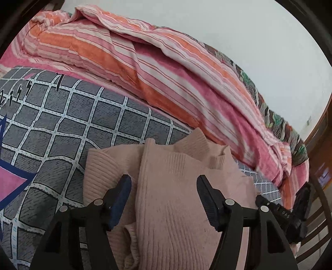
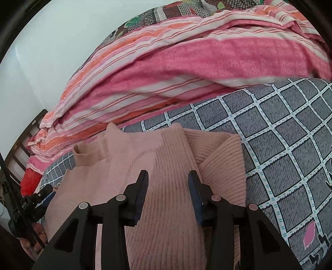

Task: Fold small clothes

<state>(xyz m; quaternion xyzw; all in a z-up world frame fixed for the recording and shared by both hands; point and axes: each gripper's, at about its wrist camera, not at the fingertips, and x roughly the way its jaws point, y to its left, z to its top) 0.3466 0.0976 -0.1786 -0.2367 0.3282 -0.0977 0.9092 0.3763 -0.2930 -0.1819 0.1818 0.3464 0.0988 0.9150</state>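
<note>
A pink ribbed knit sweater (image 1: 172, 187) lies partly folded on the grey checked bedsheet (image 1: 68, 124), a sleeve laid over its body. My left gripper (image 1: 164, 182) is open just above the sweater, one finger on each side of the folded sleeve. In the right wrist view the same sweater (image 2: 166, 166) lies under my right gripper (image 2: 168, 178), which is open over its ribbed middle. The sweater's collar (image 2: 87, 153) points to the left there. The other gripper (image 2: 31, 203) shows at the left edge, held by a hand.
A rolled pink and orange striped quilt (image 1: 145, 68) lies along the far side of the bed, with a patterned blanket (image 2: 170, 14) behind it. A wooden headboard or chair (image 1: 319, 133) stands at the right. A white wall is behind.
</note>
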